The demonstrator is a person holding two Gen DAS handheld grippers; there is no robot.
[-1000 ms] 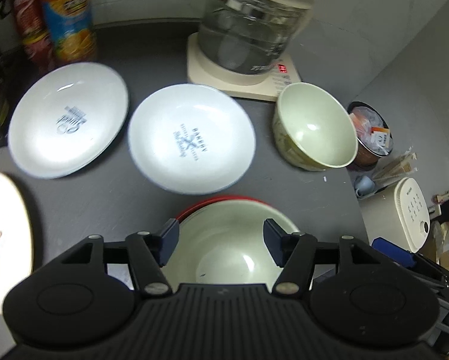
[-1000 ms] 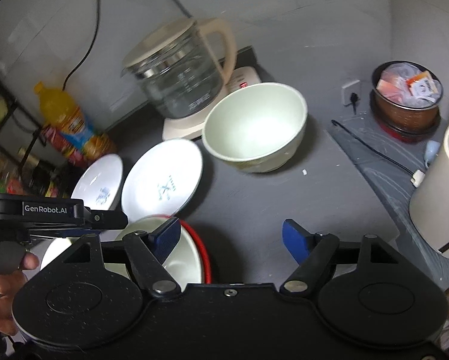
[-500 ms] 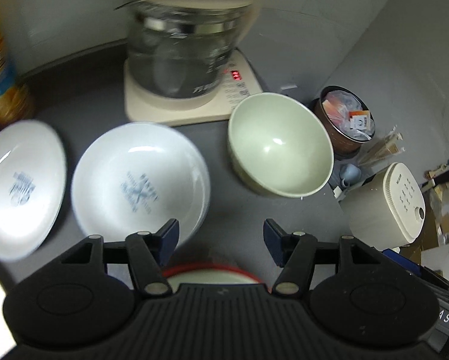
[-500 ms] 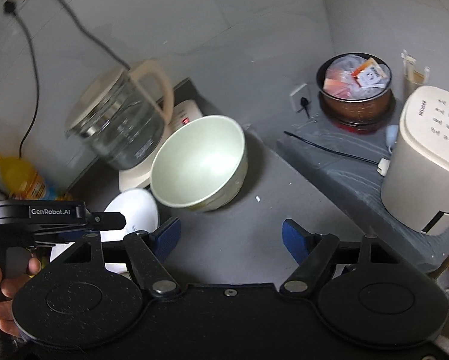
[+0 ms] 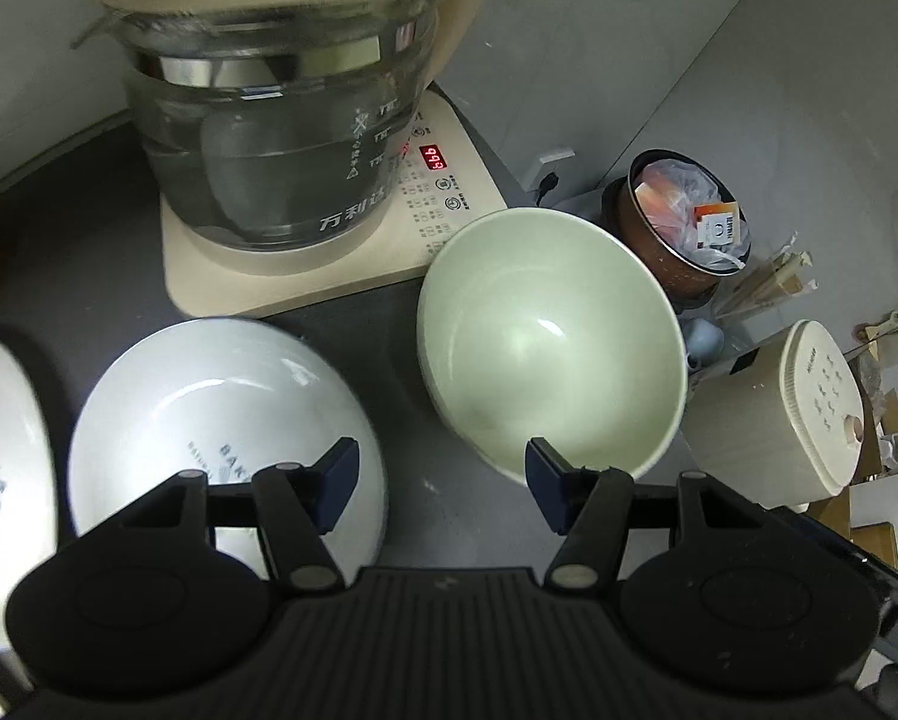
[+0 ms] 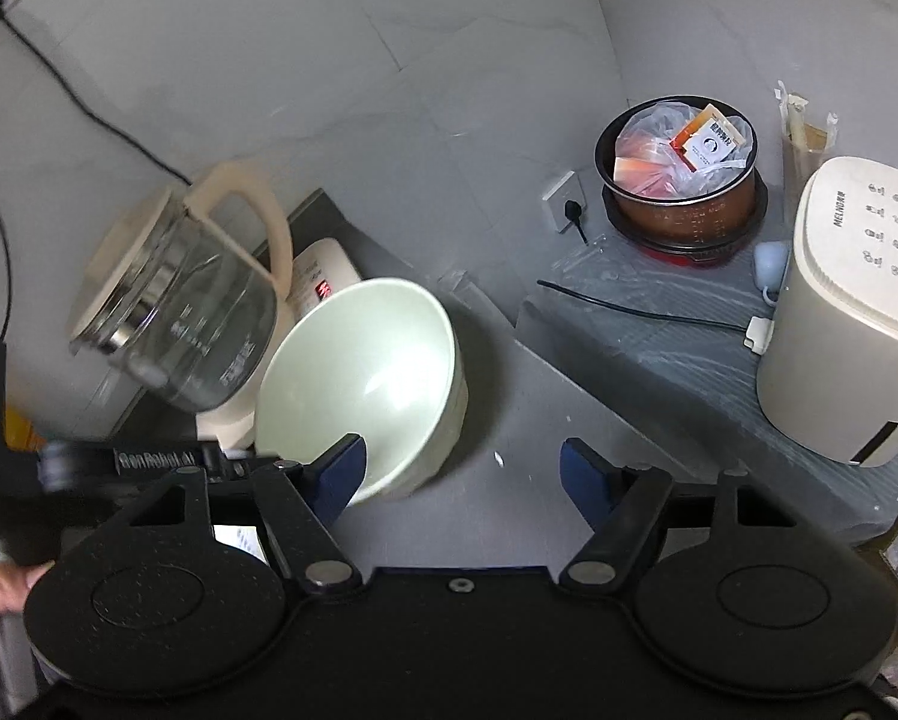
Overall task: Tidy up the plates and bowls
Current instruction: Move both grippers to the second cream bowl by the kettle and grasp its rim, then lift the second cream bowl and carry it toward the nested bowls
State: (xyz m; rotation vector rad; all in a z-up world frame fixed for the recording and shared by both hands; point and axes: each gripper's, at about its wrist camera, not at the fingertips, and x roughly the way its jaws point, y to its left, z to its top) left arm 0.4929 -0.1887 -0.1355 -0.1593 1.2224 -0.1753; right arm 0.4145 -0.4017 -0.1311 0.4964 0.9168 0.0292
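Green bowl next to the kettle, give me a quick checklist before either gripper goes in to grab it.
1. Left gripper open and holding nothing: ok.
2. Right gripper open and holding nothing: ok.
3. Green bowl upright and nothing visible inside: ok.
4. Bowl rim reachable: ok, the near rim sits just ahead of the left gripper's right fingertip and beside the right gripper's left one.
5. Clearance from the glass kettle: not ok, the bowl's far side sits tight against the kettle's base, so lift it away from there.
6. White plate out of the way: cannot tell, the left gripper's left fingertip overlaps it in the left wrist view.
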